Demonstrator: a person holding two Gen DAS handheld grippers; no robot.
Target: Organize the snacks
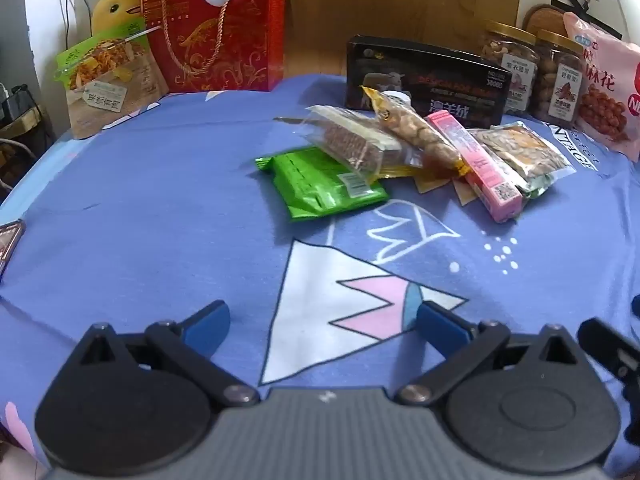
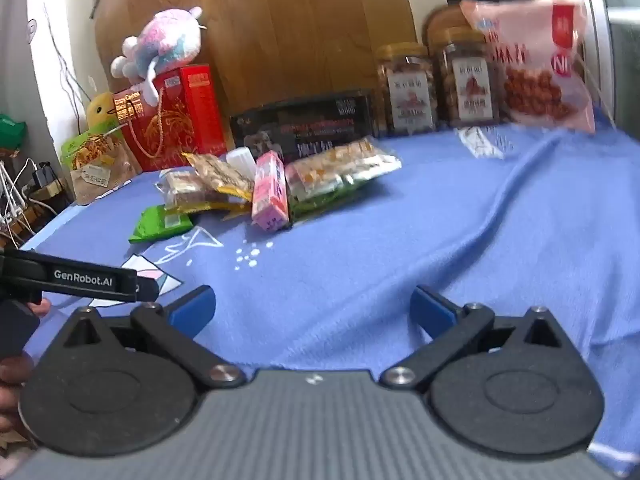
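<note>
A heap of small snacks lies on the blue cloth: a green packet [image 1: 328, 184], a clear-wrapped bar [image 1: 352, 140], a yellow-edged nut pack [image 1: 416, 132], a pink box [image 1: 476, 160] and a flat clear pack [image 1: 524, 152]. The same heap shows in the right wrist view, with the green packet [image 2: 162, 226] and pink box [image 2: 271, 192]. My left gripper [image 1: 320, 320] is open and empty, low over the cloth in front of the heap. My right gripper [image 2: 312, 304] is open and empty, further right and short of the heap.
Along the back stand a red gift bag [image 1: 216, 36], a green-brown pouch [image 1: 108, 80], a black box [image 1: 428, 80], two nut jars [image 1: 532, 72] and a pink bag [image 1: 608, 84]. A phone [image 1: 8, 240] lies at the left edge. The left gripper's body [image 2: 80, 276] is at left.
</note>
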